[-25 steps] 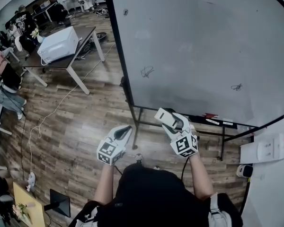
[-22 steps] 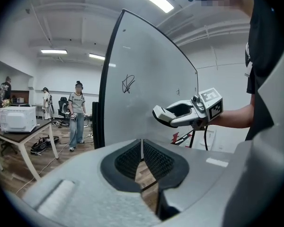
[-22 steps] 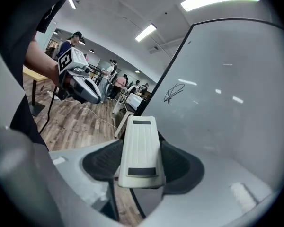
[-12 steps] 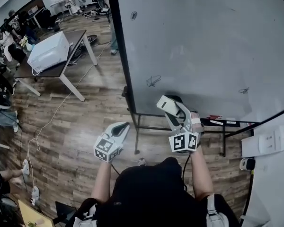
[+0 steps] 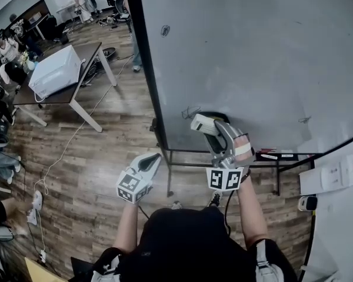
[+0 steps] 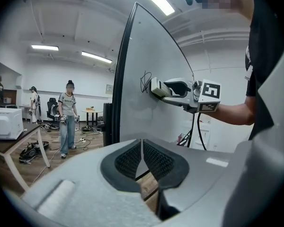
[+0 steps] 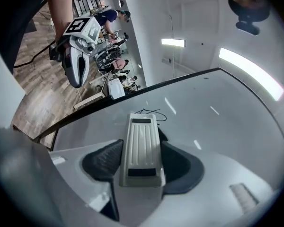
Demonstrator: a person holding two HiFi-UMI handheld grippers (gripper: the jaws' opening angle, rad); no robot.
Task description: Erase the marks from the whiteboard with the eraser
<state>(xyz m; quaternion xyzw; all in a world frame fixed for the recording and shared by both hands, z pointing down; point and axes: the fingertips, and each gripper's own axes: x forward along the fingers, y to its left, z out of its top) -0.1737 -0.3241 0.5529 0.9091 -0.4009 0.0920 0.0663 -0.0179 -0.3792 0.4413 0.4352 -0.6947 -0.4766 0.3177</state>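
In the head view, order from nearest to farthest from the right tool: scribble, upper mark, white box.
1. The scribble, beside the eraser in the right tool.
2. The upper mark, high on the whiteboard.
3. The white box, on the table, far left.

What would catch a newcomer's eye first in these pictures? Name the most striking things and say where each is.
The large whiteboard fills the upper right of the head view. At its lower left part, the right gripper holds a pale eraser right beside a black scribble. The left gripper hangs lower, shut and empty, over the wood floor.
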